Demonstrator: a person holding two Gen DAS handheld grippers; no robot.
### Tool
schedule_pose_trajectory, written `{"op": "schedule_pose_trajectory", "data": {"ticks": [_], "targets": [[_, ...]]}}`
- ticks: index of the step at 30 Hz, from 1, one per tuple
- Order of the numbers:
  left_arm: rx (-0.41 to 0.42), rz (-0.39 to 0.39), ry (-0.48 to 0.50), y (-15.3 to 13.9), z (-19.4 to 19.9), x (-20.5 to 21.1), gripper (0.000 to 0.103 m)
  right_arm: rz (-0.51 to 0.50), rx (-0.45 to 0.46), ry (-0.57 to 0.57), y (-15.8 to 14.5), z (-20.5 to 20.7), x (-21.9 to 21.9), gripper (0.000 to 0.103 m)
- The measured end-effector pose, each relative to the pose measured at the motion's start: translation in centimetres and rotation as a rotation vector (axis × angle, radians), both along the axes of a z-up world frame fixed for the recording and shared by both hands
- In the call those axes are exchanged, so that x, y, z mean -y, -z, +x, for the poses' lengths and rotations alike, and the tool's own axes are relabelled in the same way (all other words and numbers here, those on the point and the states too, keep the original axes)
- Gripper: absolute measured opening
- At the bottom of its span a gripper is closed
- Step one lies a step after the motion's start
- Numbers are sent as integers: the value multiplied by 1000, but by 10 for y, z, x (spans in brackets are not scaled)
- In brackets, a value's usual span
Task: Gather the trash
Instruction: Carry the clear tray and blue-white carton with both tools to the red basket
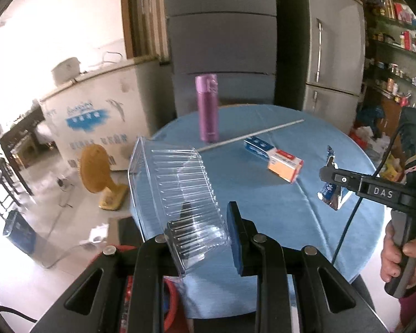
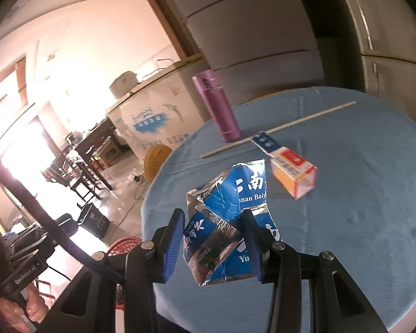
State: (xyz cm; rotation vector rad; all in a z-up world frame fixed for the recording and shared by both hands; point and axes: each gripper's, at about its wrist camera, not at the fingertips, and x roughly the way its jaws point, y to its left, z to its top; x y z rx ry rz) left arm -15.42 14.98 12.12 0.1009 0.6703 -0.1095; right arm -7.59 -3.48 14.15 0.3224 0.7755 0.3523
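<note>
**Trash in hand, both grippers loaded**

- My left gripper [image 1: 205, 238]: pinching a clear plastic tray [image 1: 177, 188] by one end; the tray is tilted, its open rim reaching out past the worktop's left edge, off the cloth.
- My right gripper [image 2: 213, 238]: pinching a crumpled blue foil box [image 2: 224, 211], held clear above the worktop. From the left wrist view the same gripper [image 1: 330, 174] shows at the right with the box [image 1: 331, 194] in it and my hand [image 1: 399, 252] on the handle.
- Worktop [image 2: 360, 222]: round, blue cloth.
- Carton [image 1: 274, 159]: blue, white and orange, lying on its side near the middle of the worktop, untouched.
- Stick [image 1: 252, 134]: thin, pale, lying across the far half, just behind the carton.
- Flask [image 1: 206, 108]: purple, upright at the far left edge, near the stick's left end.
- Basket [image 2: 124, 244]: red, on the floor below the worktop's near edge; contents cannot be told.
- Fan [image 1: 97, 172]: yellow, on the floor left of the worktop.
</note>
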Motion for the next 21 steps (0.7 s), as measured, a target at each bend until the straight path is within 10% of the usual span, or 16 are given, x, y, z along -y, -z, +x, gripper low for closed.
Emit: {"op": "schedule_pose_trajectory", "data": {"ticks": [21], "targets": [[79,120,-187,2,-22,-50,26,-2,39,-152,-15,-11,-73,45]]}}
